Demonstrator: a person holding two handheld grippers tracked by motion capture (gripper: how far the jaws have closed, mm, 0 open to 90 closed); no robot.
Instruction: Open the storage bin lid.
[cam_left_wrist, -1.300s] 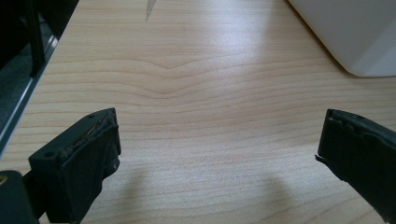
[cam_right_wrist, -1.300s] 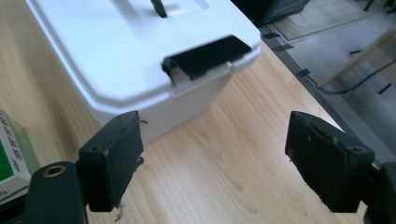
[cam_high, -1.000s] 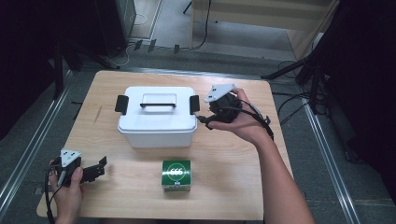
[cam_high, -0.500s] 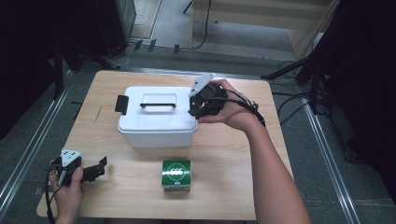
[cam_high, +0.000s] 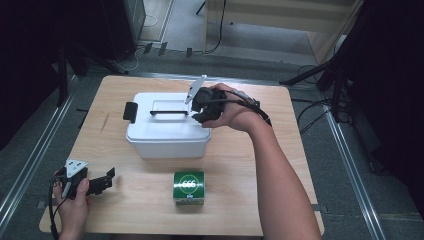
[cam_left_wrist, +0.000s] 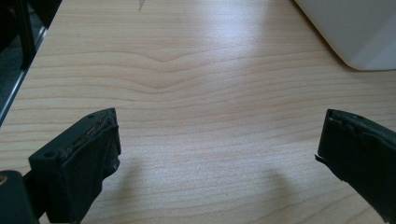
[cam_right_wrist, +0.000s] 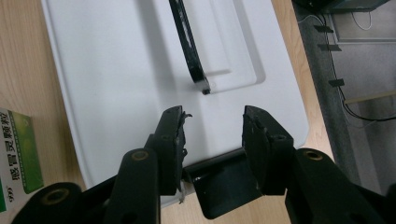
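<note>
A white lidded box stands mid-table with a black carry handle on its lid and a black latch at its left end. My right gripper hovers over the lid's right end, tilted down. In the right gripper view it is open, its jaws standing either side of the right-hand latch just below them, with the handle beyond. A small green carton sits in front of the box. My left gripper rests at the front left, jaws wide open over bare wood.
The wooden table has free surface right of the box and around the green carton. A corner of the white box lies ahead and to the right of the left gripper. Metal rails and cables run along the floor beside the table.
The right hand has carried its gripper leftwards from beside the box's right end to over the lid's right latch, tipping it downwards. The left gripper has stayed put.
</note>
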